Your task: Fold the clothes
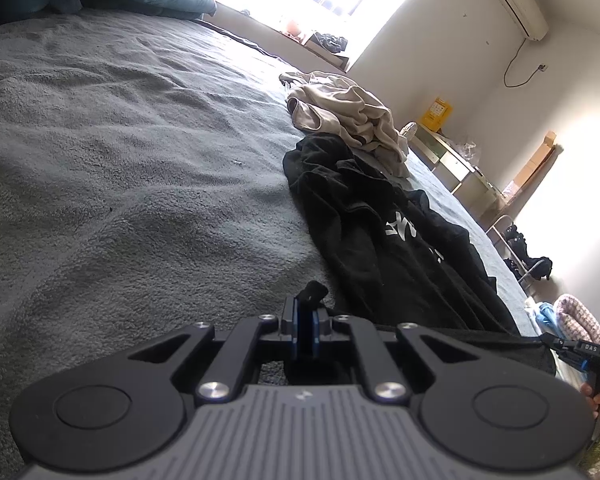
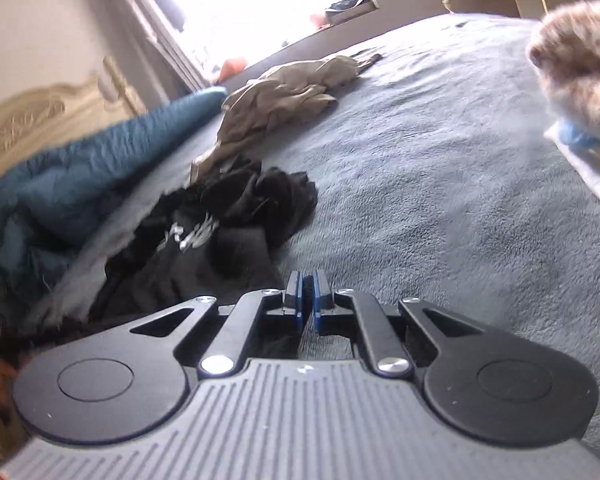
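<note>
**Here, the black garment was held at its near edge, its length running away up the bed**

Plainly, the crumpled black cotton garment with white lettering [image 1: 384, 232] was seen lying on the grey fleece bed cover [image 1: 120, 152], stretched as a long strip from the near edge of the bed toward the bright window. In the left wrist view it lay ahead and to the right of the left gripper [image 1: 305, 328]; in the right wrist view it lay ahead and to the left of the right gripper [image 2: 308, 304]. The cloth was thus placed between the two hands, its long axis pointing away from both.

The left gripper's jaws were seen closed, with a small tab of black fabric standing up between the blue pads, so a pinch on the garment's near edge was judged to be in place. The right gripper's jaws were likewise drawn together, and dark cloth appeared between and beneath its pads, though motion blur left the grip less certain.

A rumpled beige garment [image 1: 348, 116] was seen beyond the black one, touching its far end. Both hands were judged about equally near the hem; any spreading would have to be done sideways, across the garment's length.
</note>
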Demonstrator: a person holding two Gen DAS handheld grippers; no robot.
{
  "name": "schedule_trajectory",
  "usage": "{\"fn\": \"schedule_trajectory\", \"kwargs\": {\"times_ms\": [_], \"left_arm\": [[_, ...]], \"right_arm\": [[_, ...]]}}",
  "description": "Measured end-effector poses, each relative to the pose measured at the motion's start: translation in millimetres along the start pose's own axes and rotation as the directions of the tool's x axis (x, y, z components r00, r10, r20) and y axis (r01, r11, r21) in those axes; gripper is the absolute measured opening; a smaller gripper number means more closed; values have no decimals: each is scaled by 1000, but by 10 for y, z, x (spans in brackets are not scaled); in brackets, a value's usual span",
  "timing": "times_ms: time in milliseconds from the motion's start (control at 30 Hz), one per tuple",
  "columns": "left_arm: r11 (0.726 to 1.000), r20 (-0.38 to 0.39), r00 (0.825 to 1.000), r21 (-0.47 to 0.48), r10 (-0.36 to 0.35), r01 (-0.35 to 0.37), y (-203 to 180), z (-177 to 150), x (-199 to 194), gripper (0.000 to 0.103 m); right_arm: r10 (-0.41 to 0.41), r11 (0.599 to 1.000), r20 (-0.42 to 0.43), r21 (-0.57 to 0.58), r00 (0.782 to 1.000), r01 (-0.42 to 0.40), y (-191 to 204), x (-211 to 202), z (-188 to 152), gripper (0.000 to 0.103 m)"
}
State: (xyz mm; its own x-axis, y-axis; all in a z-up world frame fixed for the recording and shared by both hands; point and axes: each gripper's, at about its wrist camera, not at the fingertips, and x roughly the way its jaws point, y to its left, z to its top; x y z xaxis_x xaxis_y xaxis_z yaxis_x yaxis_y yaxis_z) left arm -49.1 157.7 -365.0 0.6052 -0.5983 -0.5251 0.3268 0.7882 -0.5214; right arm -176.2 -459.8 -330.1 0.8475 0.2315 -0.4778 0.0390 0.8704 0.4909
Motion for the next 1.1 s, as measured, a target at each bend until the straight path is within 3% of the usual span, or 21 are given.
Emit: {"fn": "schedule_trajectory", "kwargs": {"times_ms": [167, 300, 333, 400, 467, 533, 633, 700, 967, 1100], "left_arm": [[1000, 0, 1000, -7, -3, 3, 9, -5, 5, 7], [1000, -6, 1000, -20, -13, 13, 40, -1, 10, 7], [1000, -8, 1000, -24, -15, 15, 49, 2, 14, 7], [999, -10, 1000, -29, -20, 19, 57, 9, 21, 7], [999, -7, 1000, -34, -22, 21, 55, 9, 23, 7], [999, -4, 1000, -40, -23, 23, 52, 7, 25, 7], [998, 9, 1000, -55, -20, 20, 44, -5, 19, 7], [998, 36, 999, -63, -21, 24, 17, 5, -30, 7], [993, 193, 979, -81, -67, 84, -244, 307, -367, 5], [991, 319, 943, -60, -97, 122, -534, 728, -652, 5]], "right_arm": [[-2, 997, -58, 76, 998, 6, -142, 168, -51, 4], [54, 970, -91, 240, 994, -31, -360, 163, -57, 10], [67, 960, -92, 278, 994, -39, -405, 143, -52, 14], [91, 946, -90, 320, 992, -58, -454, 92, -39, 33], [120, 941, -112, 330, 986, -77, -440, 104, -21, 43], [129, 945, -147, 318, 981, -77, -392, 174, 2, 44], [146, 952, -190, 295, 971, -86, -314, 294, 34, 39], [156, 954, -198, 282, 968, -96, -258, 334, 34, 7], [170, 970, -36, 182, 985, -161, 88, -10, 313, 3], [214, 963, 69, 152, 974, -222, 325, -156, 784, 3]]}}
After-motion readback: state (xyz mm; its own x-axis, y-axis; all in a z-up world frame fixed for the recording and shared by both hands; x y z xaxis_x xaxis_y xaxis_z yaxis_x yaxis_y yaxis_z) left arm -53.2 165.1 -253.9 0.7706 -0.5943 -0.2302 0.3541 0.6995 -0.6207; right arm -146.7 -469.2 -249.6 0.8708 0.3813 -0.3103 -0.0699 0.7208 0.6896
